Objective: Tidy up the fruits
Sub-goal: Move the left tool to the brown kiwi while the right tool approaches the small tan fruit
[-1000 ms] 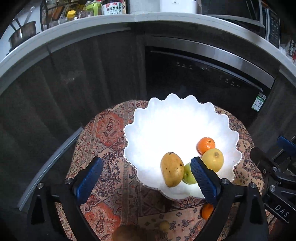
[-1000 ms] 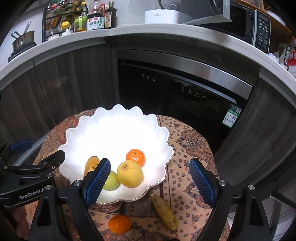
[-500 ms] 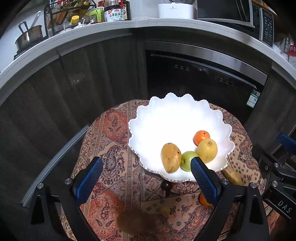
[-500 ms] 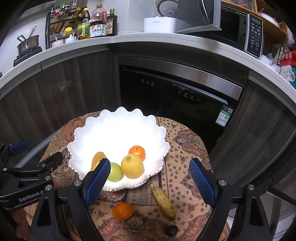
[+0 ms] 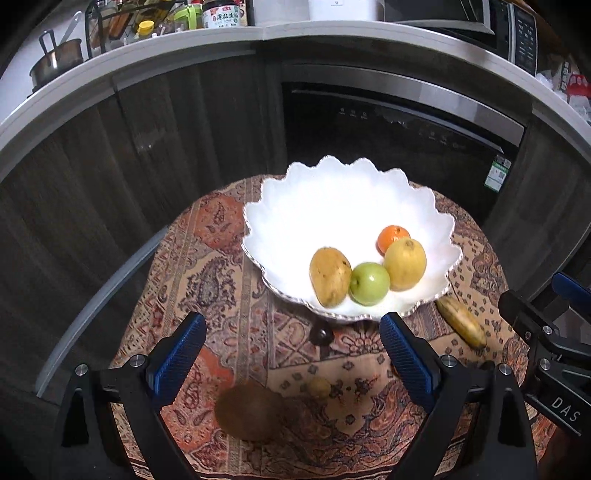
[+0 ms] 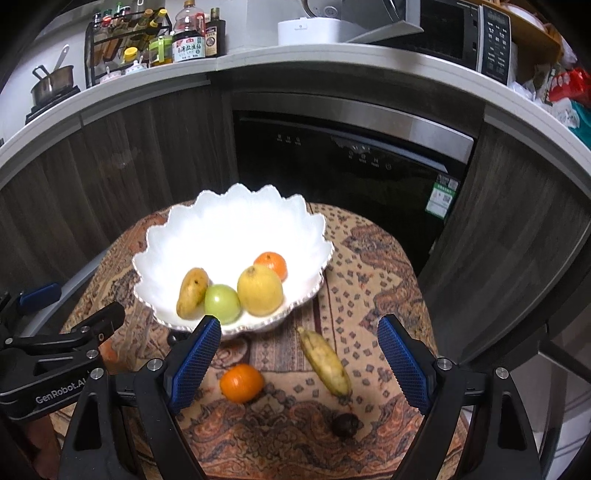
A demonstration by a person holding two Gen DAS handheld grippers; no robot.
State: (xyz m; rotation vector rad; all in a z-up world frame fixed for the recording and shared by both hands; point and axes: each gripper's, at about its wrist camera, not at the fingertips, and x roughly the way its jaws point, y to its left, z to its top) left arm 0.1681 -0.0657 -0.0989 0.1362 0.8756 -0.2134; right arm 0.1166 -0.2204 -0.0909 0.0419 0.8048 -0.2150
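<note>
A white scalloped bowl (image 5: 332,199) (image 6: 221,225) stands on a round table with a patterned cloth (image 5: 207,266). It holds a mango (image 5: 329,276), a green apple (image 5: 369,283), a lemon (image 5: 405,264) and a tangerine (image 5: 393,236). On the cloth lie a kiwi (image 5: 248,410), a small yellow fruit (image 5: 320,387), a banana (image 6: 324,362), an orange (image 6: 241,382) and a dark passion fruit (image 6: 345,424). My left gripper (image 5: 291,360) is open and empty above the kiwi. My right gripper (image 6: 299,363) is open and empty above the orange and banana.
Dark kitchen cabinets and a built-in dishwasher (image 6: 351,158) stand close behind the table. The counter above carries bottles (image 6: 188,37), a pot (image 6: 51,83) and a microwave (image 6: 465,33). The bowl stands on a dark foot (image 5: 320,334).
Both grippers have pulled back and up from the bowl, both still open. The loose fruits on the near cloth have come into view.
</note>
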